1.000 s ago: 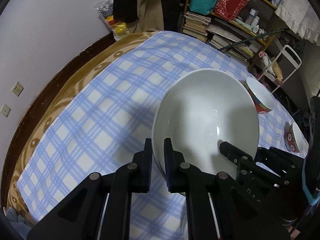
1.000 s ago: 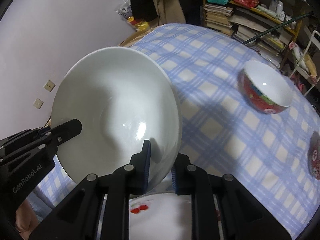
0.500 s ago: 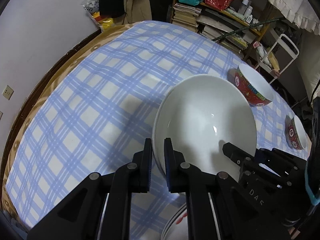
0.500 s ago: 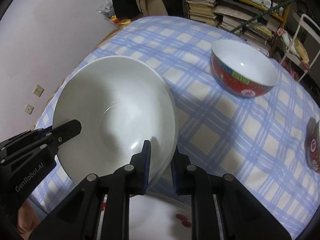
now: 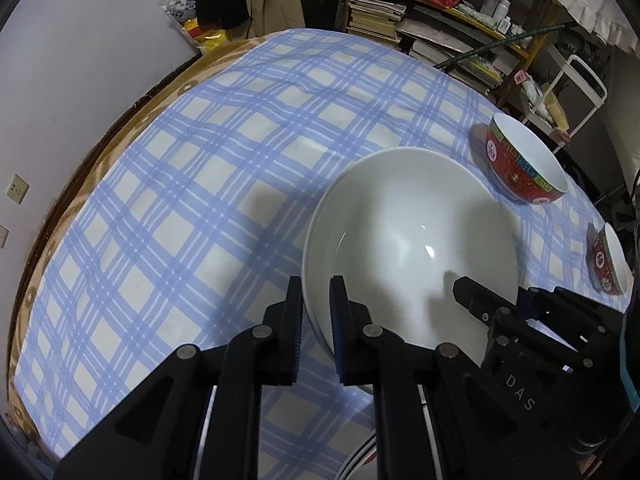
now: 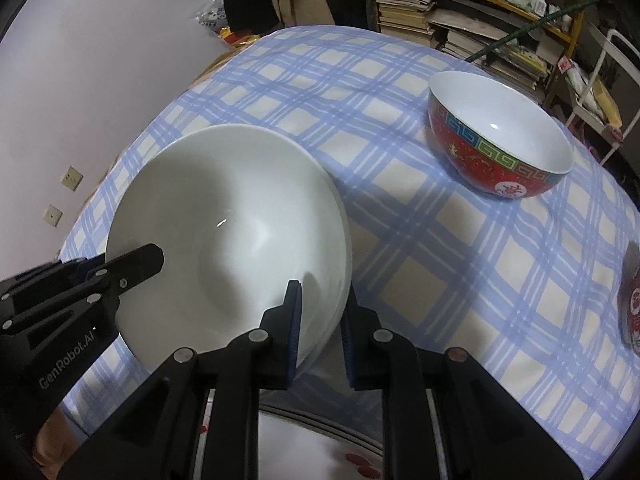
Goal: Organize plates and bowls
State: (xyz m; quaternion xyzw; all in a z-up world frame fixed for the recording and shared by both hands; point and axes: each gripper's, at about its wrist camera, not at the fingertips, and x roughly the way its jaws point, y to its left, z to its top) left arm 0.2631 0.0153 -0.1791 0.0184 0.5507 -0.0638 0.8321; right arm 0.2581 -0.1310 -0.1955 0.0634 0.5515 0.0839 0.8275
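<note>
A large white bowl is held above the blue-checked tablecloth by both grippers. My left gripper is shut on its left rim. My right gripper is shut on its right rim; the bowl also shows in the right wrist view. A red patterned bowl stands on the cloth beyond it, also in the right wrist view. A second red bowl sits at the right edge. A plate with red marks lies below the grippers, mostly hidden.
A bookshelf with books and bags stands behind the table. A white metal rack is at the far right. A wall runs along the left of the table.
Both grippers have carried the white bowl forward and lower over the cloth, closer to the big red bowl. The bowl has tilted toward level. The grip on both rims is unchanged.
</note>
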